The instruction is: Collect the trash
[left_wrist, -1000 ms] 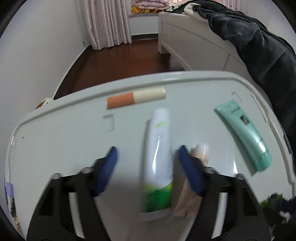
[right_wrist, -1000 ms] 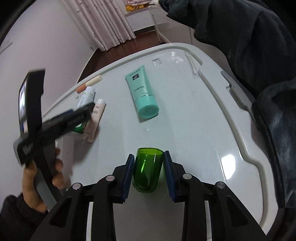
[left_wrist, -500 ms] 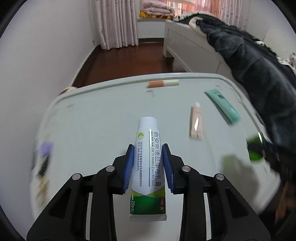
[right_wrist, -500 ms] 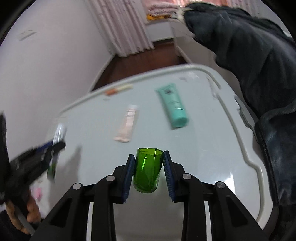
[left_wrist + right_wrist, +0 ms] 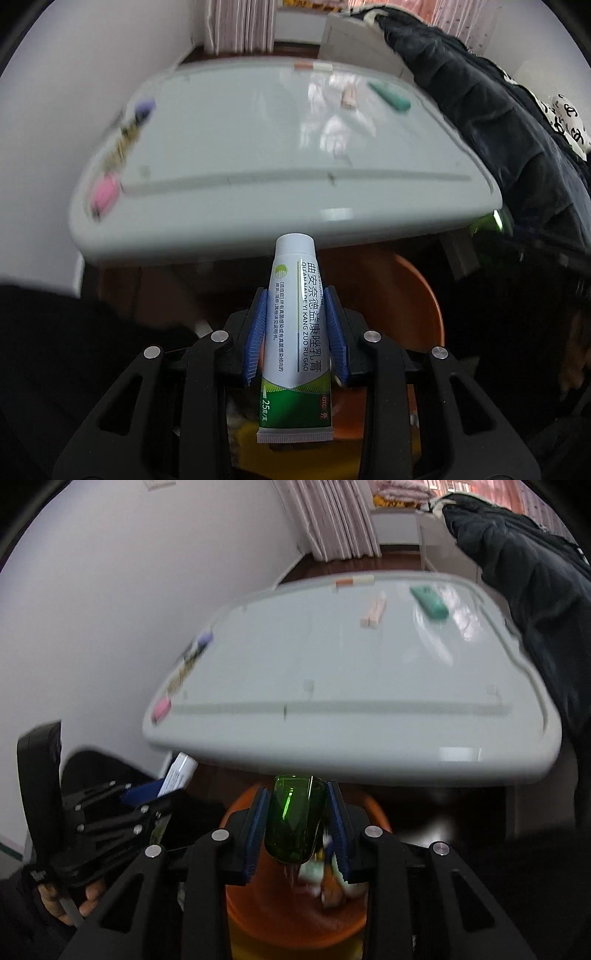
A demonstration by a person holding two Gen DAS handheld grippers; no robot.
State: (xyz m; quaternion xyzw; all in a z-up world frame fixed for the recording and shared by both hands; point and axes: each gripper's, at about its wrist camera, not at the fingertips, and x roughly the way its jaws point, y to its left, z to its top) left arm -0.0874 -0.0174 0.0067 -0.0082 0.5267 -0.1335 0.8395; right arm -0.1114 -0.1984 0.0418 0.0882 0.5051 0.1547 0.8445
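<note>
My left gripper (image 5: 295, 325) is shut on a white and green ointment tube (image 5: 297, 332) and holds it over an orange bin (image 5: 417, 295) below the table's near edge. My right gripper (image 5: 297, 816) is shut on a small green glass bottle (image 5: 293, 819) and holds it above the same orange bin (image 5: 295, 915), which holds several pieces of trash. The left gripper also shows in the right wrist view (image 5: 147, 797), at the left.
The white table (image 5: 351, 686) carries a teal tube (image 5: 430, 600), a beige tube (image 5: 375, 609), an orange and cream stick (image 5: 354, 580), a pink item (image 5: 161, 709) and a purple packet (image 5: 201, 642). A dark coat (image 5: 535, 572) hangs at the right.
Both grippers have pulled back off the table and down over the orange bin, each still holding its item. One second ago the left gripper was open around the tube on the table.
</note>
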